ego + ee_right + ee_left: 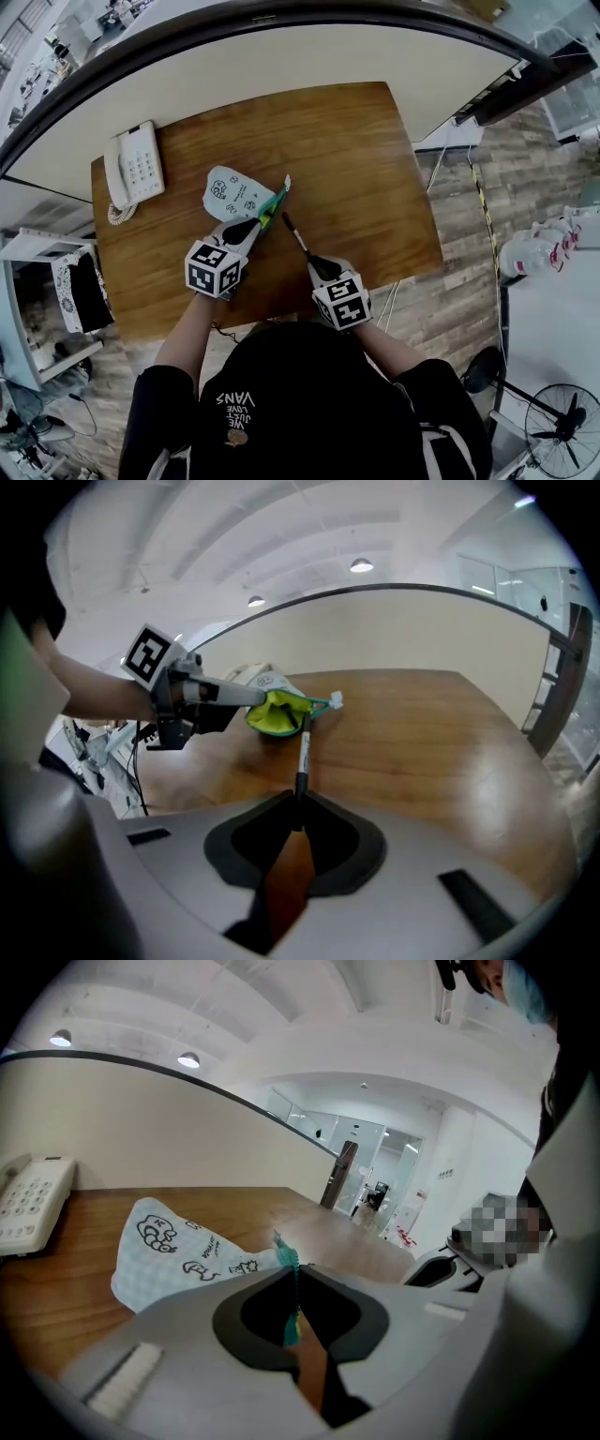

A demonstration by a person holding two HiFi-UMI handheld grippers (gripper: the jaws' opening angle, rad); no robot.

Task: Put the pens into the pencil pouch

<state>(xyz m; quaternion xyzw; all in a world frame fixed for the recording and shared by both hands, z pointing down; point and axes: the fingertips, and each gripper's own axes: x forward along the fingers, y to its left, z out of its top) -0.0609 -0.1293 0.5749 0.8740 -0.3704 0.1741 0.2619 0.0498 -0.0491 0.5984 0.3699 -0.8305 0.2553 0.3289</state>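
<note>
A white pencil pouch [234, 194] with black doodles lies on the wooden table [366, 159]. Its mouth gapes toward me and shows a yellow-green lining [274, 712]. My left gripper [251, 228] is shut on the pouch's teal zipper edge [289, 1265] and holds the mouth up. My right gripper [319, 265] is shut on the back end of a black-and-white pen [294, 234]. The pen [303, 752] points away from me, its far tip right at the pouch's open mouth. In the right gripper view the left gripper [225, 694] reaches in from the left.
A white desk phone [133, 169] stands at the table's back left corner. A curved partition wall [281, 56] runs behind the table. Several bottles [544, 246] and a floor fan [561, 431] are off to the right on the floor.
</note>
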